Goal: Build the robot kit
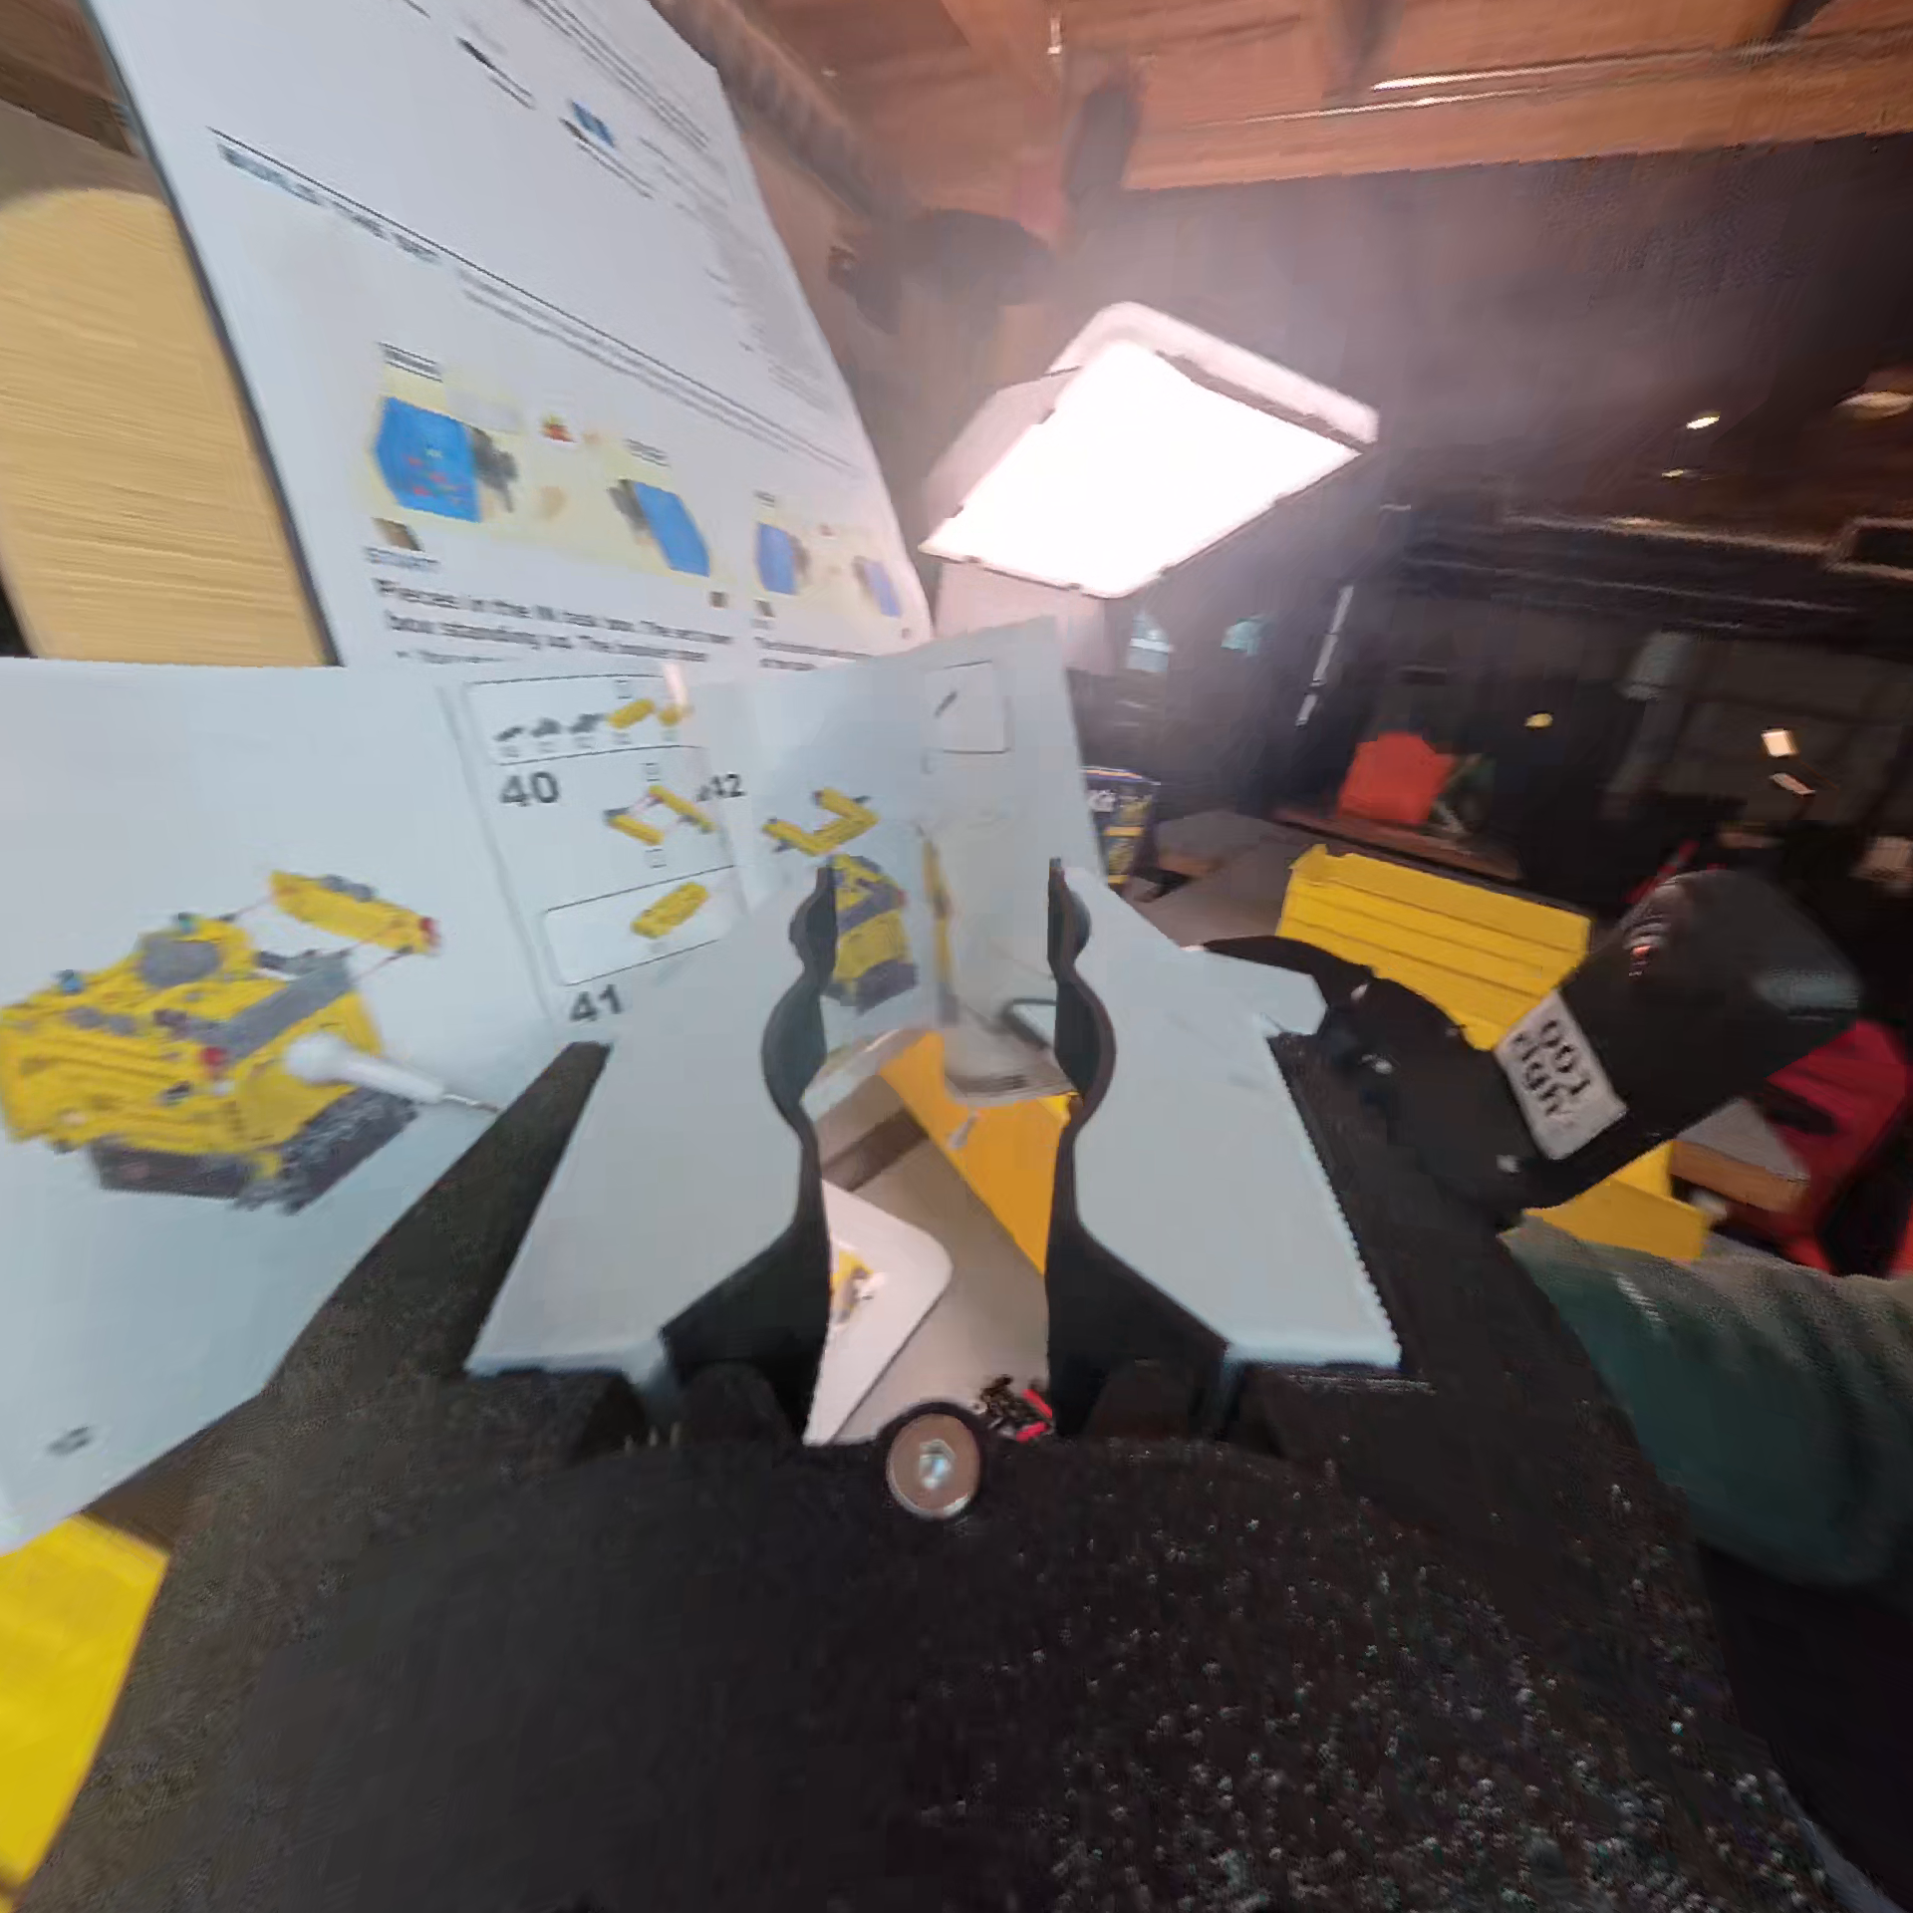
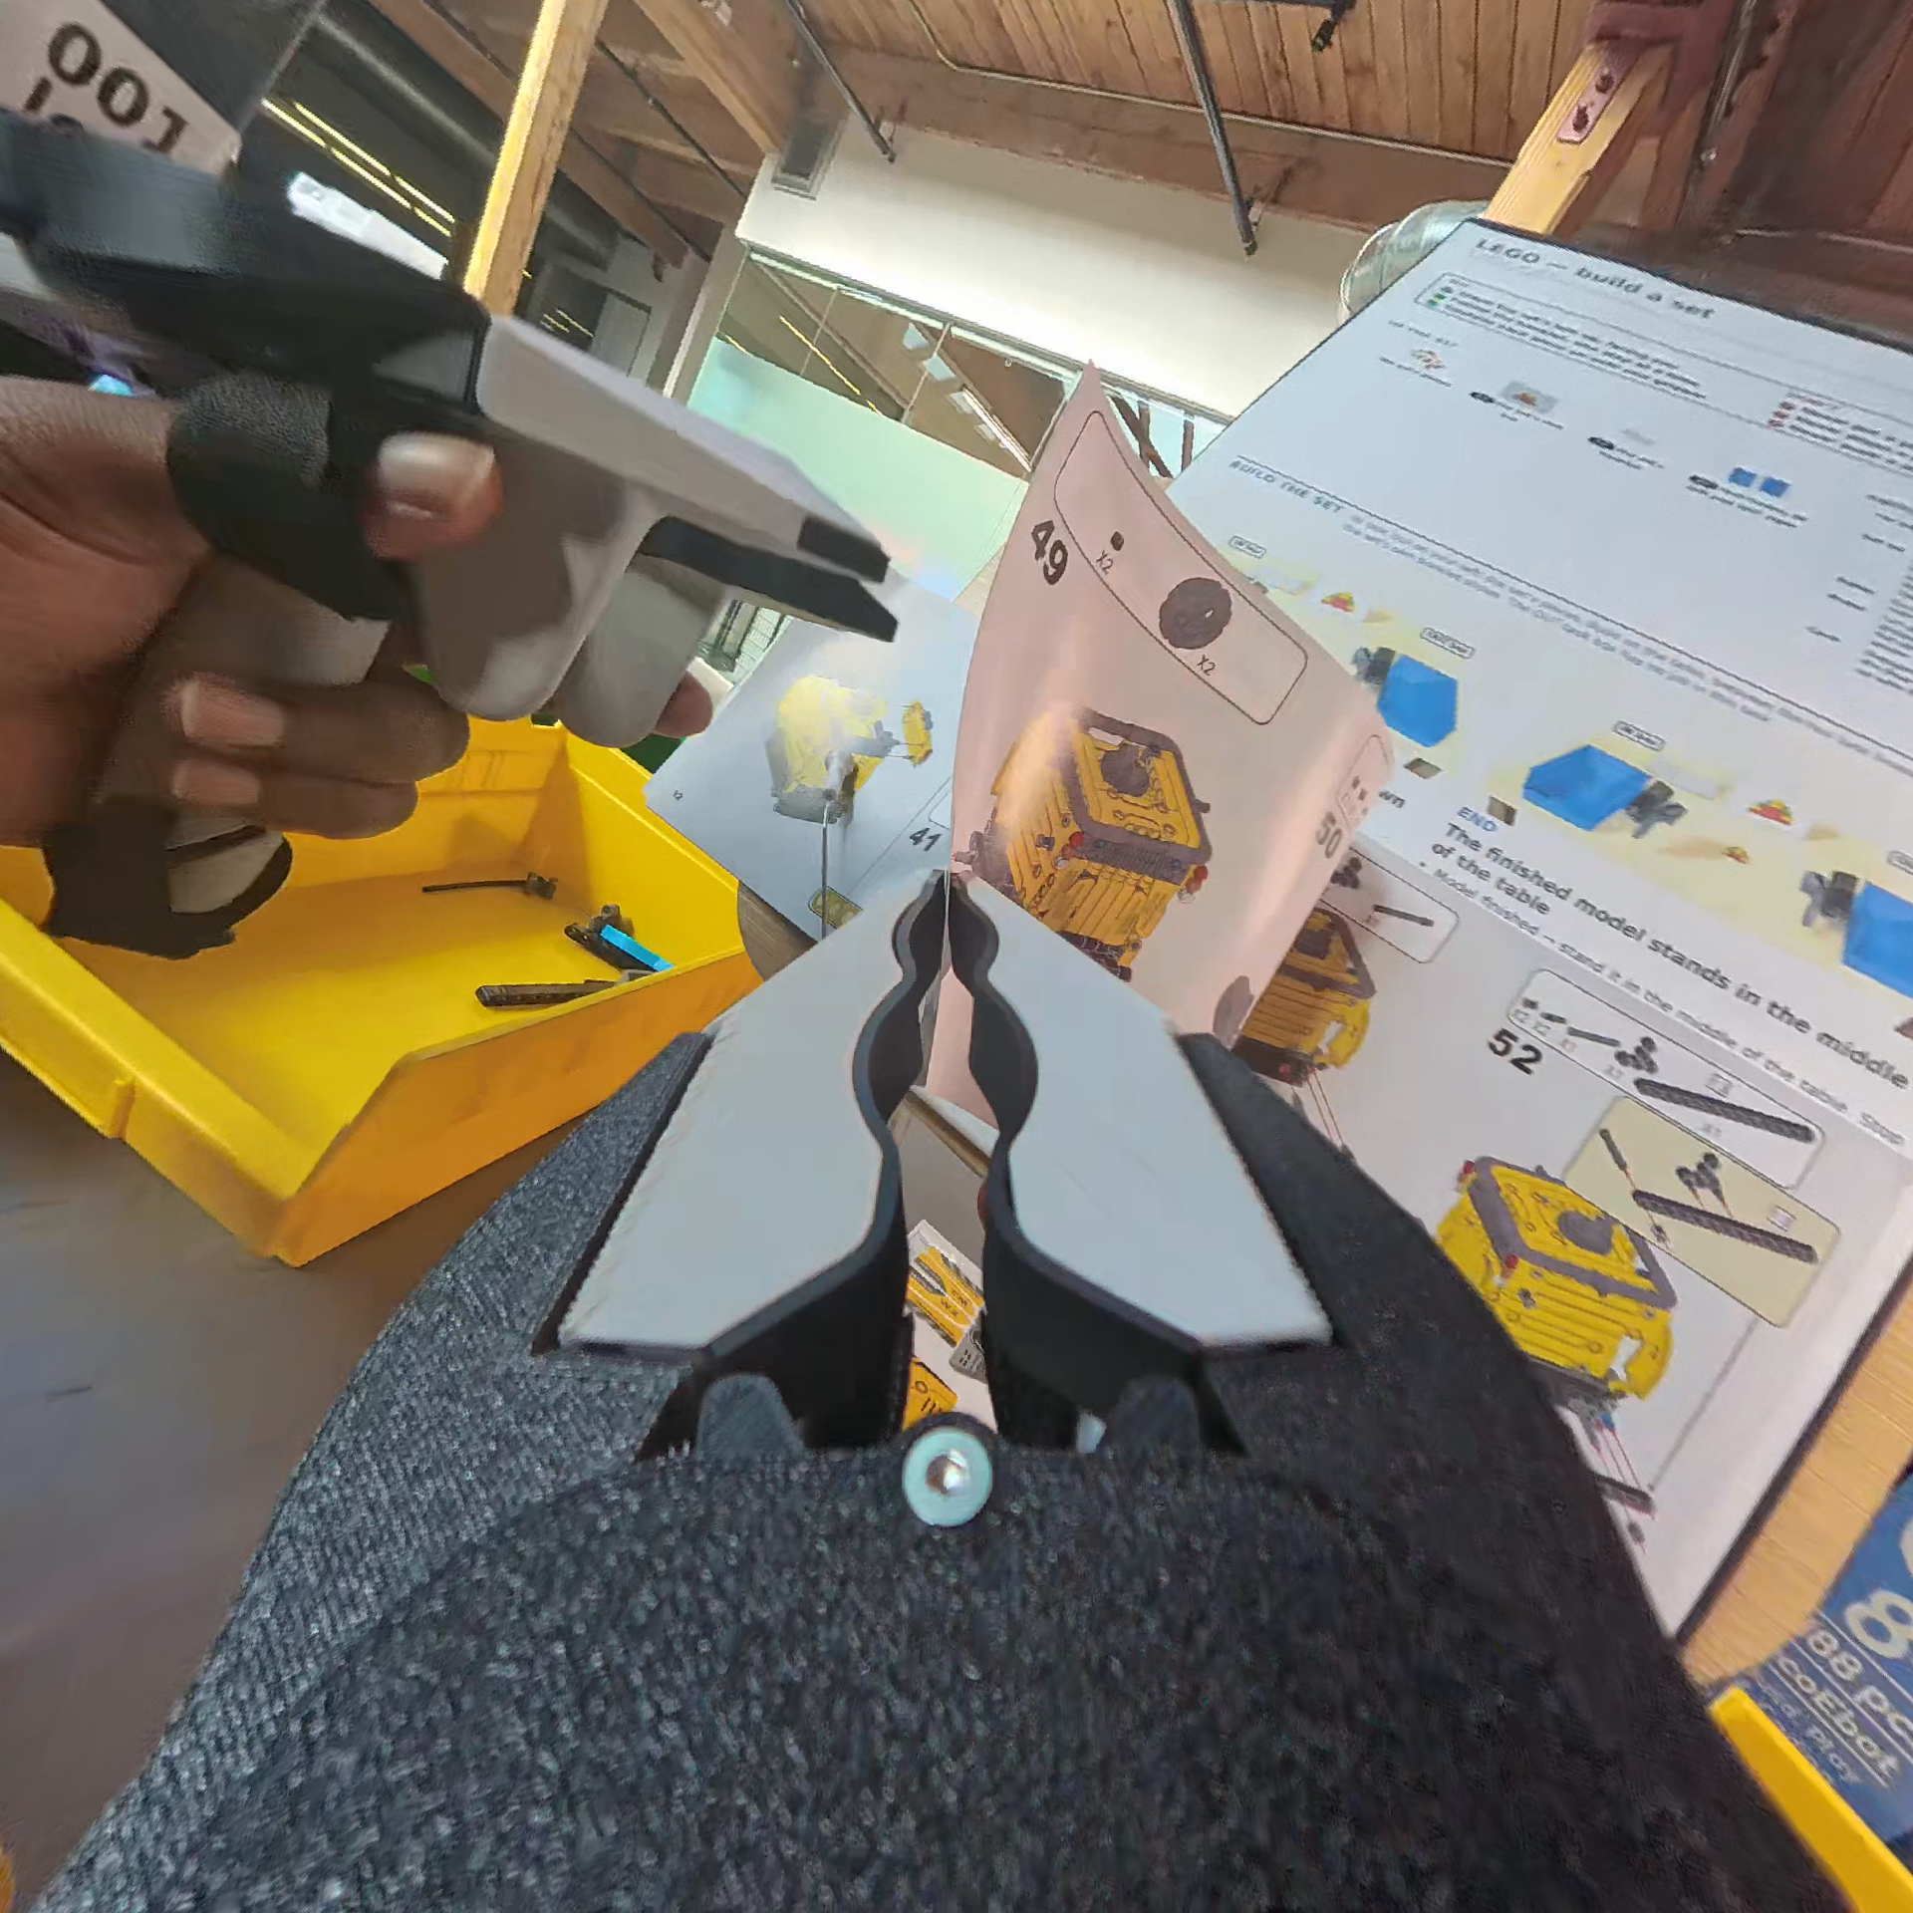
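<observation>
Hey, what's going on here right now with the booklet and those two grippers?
A person holds a gripper in each hand over a building-brick instruction booklet. The right gripper is shut on a raised page, standing it upright. The left gripper hangs open beside the booklet, gripping nothing. A yellow bin holding a few dark parts sits nearby, and a large instruction sheet stands behind.

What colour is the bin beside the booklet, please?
Yellow bin, clearest in the right wrist view.
</observation>
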A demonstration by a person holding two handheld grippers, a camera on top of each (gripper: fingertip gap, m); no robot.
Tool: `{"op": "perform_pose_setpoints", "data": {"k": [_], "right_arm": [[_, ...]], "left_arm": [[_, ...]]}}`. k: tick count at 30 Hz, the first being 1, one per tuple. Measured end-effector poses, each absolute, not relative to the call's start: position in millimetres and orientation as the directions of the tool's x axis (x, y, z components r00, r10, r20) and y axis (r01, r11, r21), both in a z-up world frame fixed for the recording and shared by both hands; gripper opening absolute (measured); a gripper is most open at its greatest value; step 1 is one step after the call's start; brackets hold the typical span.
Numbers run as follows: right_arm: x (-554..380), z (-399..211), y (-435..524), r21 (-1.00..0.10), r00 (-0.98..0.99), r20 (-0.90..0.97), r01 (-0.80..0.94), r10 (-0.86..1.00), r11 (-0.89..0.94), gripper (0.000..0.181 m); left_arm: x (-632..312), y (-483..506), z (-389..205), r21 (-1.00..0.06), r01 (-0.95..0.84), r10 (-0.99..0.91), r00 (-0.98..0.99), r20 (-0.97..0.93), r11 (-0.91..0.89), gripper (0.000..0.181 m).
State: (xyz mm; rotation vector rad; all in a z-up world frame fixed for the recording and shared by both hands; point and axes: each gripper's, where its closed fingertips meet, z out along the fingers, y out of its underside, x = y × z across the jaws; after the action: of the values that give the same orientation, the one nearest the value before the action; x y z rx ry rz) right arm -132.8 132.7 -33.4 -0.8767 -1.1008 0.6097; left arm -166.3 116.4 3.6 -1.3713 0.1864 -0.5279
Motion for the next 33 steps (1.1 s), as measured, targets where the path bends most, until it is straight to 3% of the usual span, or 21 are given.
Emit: {"op": "perform_pose_setpoints", "data": {"k": [4, 7, 11, 18, 25, 33], "right_arm": [[-164, -41, 123, -0.8, 0.363, 0.577, 0.068, 0.732, 0.597, 0.0], [-181, -43, 120, -0.771, 0.377, 0.615, 0.103, 0.693, 0.628, 0.0], [-196, -46, 117, -0.774, 0.384, 0.612, 0.107, 0.692, 0.624, 0.002], [-188, -55, 100, -0.772, 0.338, 0.615, 0.072, 0.713, 0.632, 0.024], [-160, -48, 127, -0.86, 0.378, 0.479, 0.025, 0.792, 0.509, 0.049], [-149, -63, 168, -0.927, 0.411, 0.359, 0.057, 0.838, 0.37, 0.05]], "left_arm": [[-157, 112, 6, -0.946, 0.317, -0.541, 0.808, 0.233, 0.067, 0.038], [-175, 119, -3, -0.964, 0.256, -0.428, 0.881, 0.203, 0.07, 0.015], [-204, 119, -8, -0.965, 0.253, -0.308, 0.925, 0.221, 0.067, 0.0], [-238, 119, -19, -0.963, 0.26, -0.19, 0.951, 0.244, 0.065, 0.0], [-253, 119, -26, -0.964, 0.257, -0.144, 0.959, 0.246, 0.067, 0.0], [-266, 118, -29, -0.968, 0.234, -0.076, 0.971, 0.228, 0.086, 0.0]]}}
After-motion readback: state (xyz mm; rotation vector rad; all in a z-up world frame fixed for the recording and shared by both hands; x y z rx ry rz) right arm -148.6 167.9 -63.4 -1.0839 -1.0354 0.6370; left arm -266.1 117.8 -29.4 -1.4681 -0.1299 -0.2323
